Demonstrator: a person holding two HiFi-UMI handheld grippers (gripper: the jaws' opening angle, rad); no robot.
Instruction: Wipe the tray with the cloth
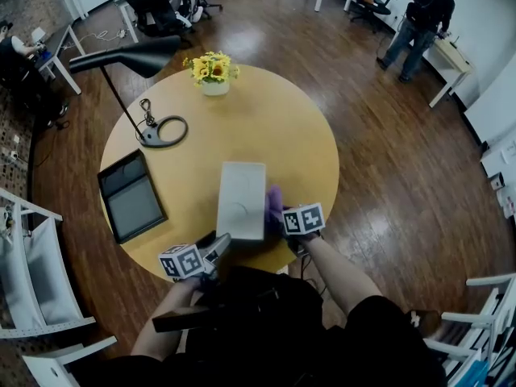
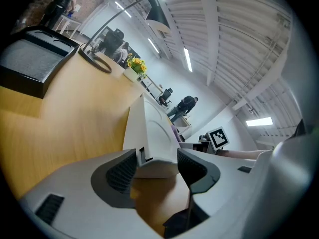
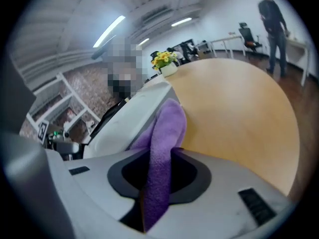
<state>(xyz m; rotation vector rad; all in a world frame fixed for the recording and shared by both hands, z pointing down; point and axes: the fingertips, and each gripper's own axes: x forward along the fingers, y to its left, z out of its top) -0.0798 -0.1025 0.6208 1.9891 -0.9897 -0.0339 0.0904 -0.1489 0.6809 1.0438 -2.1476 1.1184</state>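
Observation:
A long white tray (image 1: 242,196) lies on the round wooden table (image 1: 310,135), near its front edge. My left gripper (image 1: 219,246) is at the tray's near end. In the left gripper view the jaws (image 2: 157,166) are closed on that short end of the tray (image 2: 149,128), and both pads touch it. My right gripper (image 1: 280,218) sits at the tray's right side, shut on a purple cloth (image 1: 274,204). In the right gripper view the cloth (image 3: 167,128) hangs out between the jaws (image 3: 159,176) and drapes against the tray's white wall (image 3: 134,113).
A black desk lamp (image 1: 133,59) with a ring base (image 1: 165,131) stands at the table's back left. A pot of yellow flowers (image 1: 214,75) is at the back. A black framed slab (image 1: 131,196) lies left of the tray. White chairs (image 1: 40,272) stand at the left, and a person (image 1: 423,18) is far right.

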